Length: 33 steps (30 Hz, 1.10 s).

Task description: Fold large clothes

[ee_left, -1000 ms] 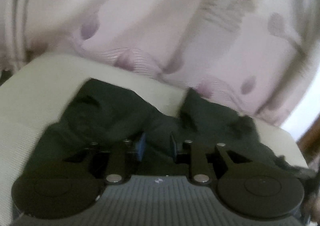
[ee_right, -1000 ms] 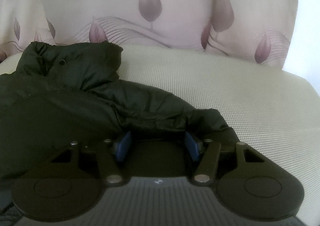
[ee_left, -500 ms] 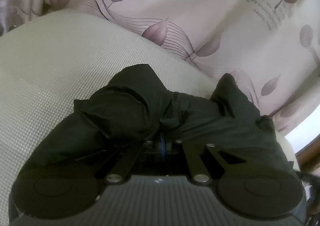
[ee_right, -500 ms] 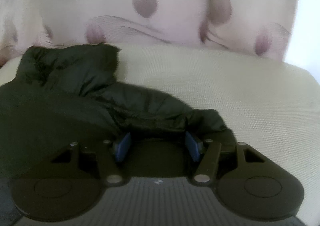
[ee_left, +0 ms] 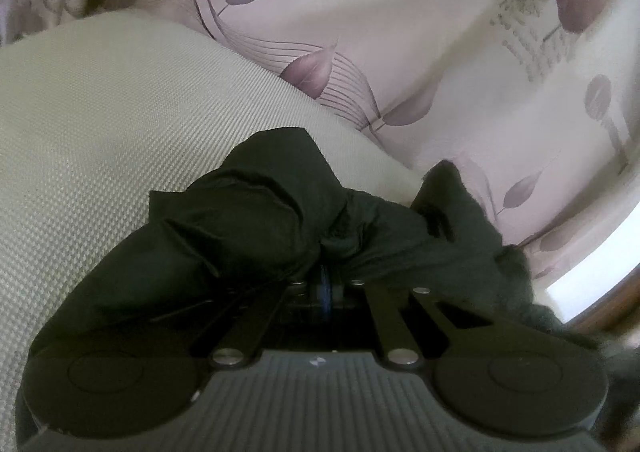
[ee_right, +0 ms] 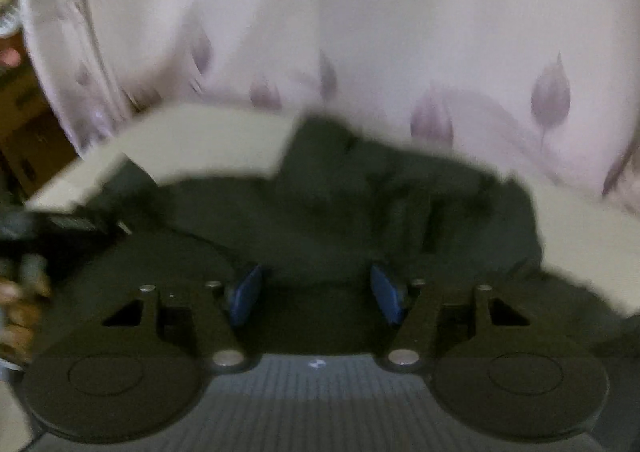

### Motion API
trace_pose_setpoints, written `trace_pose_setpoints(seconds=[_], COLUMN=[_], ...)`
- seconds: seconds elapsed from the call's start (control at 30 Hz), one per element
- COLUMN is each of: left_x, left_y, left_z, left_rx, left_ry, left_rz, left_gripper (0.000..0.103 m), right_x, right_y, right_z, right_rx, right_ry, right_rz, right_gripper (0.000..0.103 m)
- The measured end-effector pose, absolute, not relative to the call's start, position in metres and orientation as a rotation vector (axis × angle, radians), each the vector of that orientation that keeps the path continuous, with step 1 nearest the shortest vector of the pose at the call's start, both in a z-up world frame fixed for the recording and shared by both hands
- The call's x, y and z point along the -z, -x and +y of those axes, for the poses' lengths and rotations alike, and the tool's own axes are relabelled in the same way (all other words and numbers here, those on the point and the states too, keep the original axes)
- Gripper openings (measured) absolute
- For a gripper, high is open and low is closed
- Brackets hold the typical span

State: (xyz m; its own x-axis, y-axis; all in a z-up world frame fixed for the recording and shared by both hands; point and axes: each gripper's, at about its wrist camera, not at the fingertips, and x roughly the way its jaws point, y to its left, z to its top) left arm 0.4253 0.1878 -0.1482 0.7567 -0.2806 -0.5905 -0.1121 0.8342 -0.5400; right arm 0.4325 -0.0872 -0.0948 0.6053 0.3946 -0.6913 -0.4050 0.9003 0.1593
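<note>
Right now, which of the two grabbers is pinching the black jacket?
The left gripper: its blue fingers are pressed together on a bunch of the black jacket. The right gripper has its fingers spread wide apart.

Soft daylight glows through the curtain [ee_left: 420, 31], sharp in the left wrist view. The right wrist view smears with motion blur. Fisheye bending curves both edges, and the dark jacket [ee_left: 248, 228] swallows detail.
</note>
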Motion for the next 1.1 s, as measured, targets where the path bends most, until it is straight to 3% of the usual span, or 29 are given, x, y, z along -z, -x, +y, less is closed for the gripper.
trace_pose_setpoints(seconds=[0.3,0.47,0.5,0.6,0.8,1.1], left_x=[0.151,0.151,0.151,0.151,0.151,0.152], left_y=[-0.422,-0.422,-0.422,-0.422,-0.42,-0.418], left_z=[0.19,0.192,0.192,0.192,0.193,0.194], left_rx=[0.107,0.114,0.114,0.115,0.118,0.109], left_ry=[0.611,0.625,0.627,0.63,0.642,0.651], left_rz=[0.704,0.701,0.7,0.7,0.697,0.696], left_gripper=[0.011,0.011,0.011,0.011,0.011,0.011], right_x=[0.12,0.096,0.09,0.083,0.129,0.148], right_y=[-0.439,-0.437,-0.436,-0.446,-0.465,-0.455], right_z=[-0.078,-0.142,-0.156,-0.212,-0.293,-0.279], right_rx=[-0.446,-0.485,-0.46,-0.344,-0.125,-0.14], right_ry=[0.066,-0.201,-0.223,-0.223,-0.276,-0.128], right_rz=[0.83,0.797,0.782,0.763,0.896,0.863], right_gripper=[0.063,0.068,0.073,0.075,0.074,0.076])
